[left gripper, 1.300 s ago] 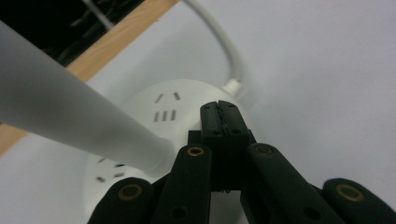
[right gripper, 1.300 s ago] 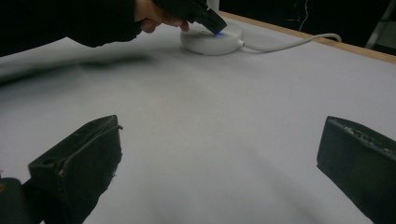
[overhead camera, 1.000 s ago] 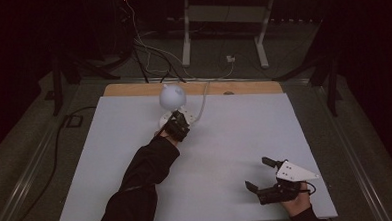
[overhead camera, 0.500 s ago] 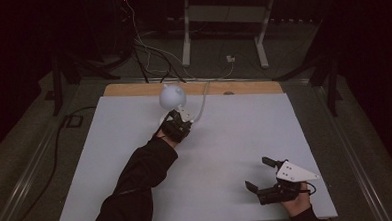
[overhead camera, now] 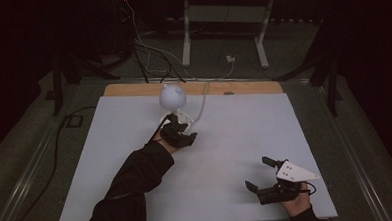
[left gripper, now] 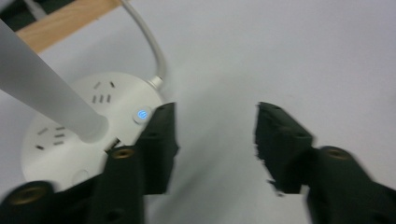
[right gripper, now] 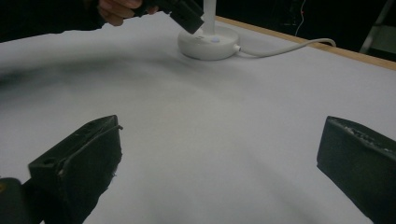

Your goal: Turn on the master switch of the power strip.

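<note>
The lamp base (left gripper: 70, 135) stood at the far middle of the white tabletop (overhead camera: 235, 139); its button (left gripper: 141, 113) glowed blue, so switching seemed done; the left hand-held gripper (left gripper: 215, 140) hovered beside it, jaws apart; the right hand-held gripper (overhead camera: 259, 175) rested nearby, gaping, empty.

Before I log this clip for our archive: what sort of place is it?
Probably a lab or recording studio: a white-covered table in a dark room, loose cables and a metal stand on the floor behind.
</note>
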A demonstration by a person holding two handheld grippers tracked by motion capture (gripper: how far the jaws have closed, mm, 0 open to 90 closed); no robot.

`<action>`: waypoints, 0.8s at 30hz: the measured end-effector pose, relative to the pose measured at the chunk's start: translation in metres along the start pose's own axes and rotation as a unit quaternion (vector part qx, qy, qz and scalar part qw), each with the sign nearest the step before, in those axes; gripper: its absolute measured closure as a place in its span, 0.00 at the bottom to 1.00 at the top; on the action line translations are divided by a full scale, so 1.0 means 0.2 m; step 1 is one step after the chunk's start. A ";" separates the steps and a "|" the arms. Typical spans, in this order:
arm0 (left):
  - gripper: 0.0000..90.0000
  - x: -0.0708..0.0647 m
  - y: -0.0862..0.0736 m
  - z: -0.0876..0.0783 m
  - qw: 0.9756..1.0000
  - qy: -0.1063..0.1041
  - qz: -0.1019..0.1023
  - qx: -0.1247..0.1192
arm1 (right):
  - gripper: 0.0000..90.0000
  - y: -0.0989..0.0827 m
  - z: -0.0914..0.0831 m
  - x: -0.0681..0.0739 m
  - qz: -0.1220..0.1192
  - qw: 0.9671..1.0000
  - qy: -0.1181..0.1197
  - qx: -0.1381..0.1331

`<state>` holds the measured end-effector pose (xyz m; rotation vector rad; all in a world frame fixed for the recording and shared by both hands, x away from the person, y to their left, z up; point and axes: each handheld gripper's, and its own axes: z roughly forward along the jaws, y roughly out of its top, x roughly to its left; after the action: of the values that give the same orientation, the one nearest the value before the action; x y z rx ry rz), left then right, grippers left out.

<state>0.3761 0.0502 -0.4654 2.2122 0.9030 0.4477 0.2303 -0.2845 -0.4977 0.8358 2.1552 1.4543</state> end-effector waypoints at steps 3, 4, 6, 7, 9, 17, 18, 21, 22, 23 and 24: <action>0.41 0.01 -0.02 -0.03 1.000 -0.012 -0.007 0.003 | 0.00 0.00 0.00 0.00 -0.001 1.000 -0.001 -0.001; 0.37 0.01 -0.02 -0.03 1.000 -0.016 -0.008 0.005 | 0.00 0.00 0.00 0.00 -0.001 1.000 -0.001 -0.001; 0.26 0.02 -0.03 -0.04 0.999 -0.030 -0.005 0.011 | 0.00 0.00 0.00 0.00 -0.001 1.000 0.000 0.000; 0.21 0.02 -0.04 -0.05 0.999 -0.038 -0.005 0.012 | 0.00 0.00 0.00 0.00 -0.001 1.000 0.000 0.000; 0.16 0.03 -0.06 -0.07 0.999 -0.050 -0.008 0.013 | 0.00 0.00 0.00 0.00 -0.001 1.000 -0.001 0.001; 0.00 0.06 -0.10 -0.13 0.997 -0.076 -0.005 0.007 | 0.00 0.00 0.00 0.00 -0.001 1.000 -0.001 0.001; 0.00 0.06 -0.11 -0.14 0.997 -0.080 -0.003 0.009 | 0.00 0.00 0.00 0.00 -0.002 1.000 -0.001 0.001; 0.00 0.07 -0.14 -0.16 0.996 -0.087 -0.002 0.010 | 0.00 0.00 0.00 0.00 -0.001 1.000 -0.001 0.001; 0.00 0.07 -0.15 -0.16 0.996 -0.087 0.002 0.013 | 0.00 0.00 0.00 0.00 -0.001 1.000 -0.001 0.002; 0.00 0.08 -0.16 -0.17 0.996 -0.090 0.003 0.014 | 0.00 0.00 0.00 0.00 -0.001 1.000 -0.001 0.002; 0.00 0.08 -0.17 -0.18 0.996 -0.091 0.005 0.013 | 0.00 0.00 0.00 0.00 -0.001 1.000 -0.001 0.002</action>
<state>0.3520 0.0951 -0.4635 2.2413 0.8043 0.2357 0.2299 -0.2838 -0.4976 0.8348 2.1578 1.4487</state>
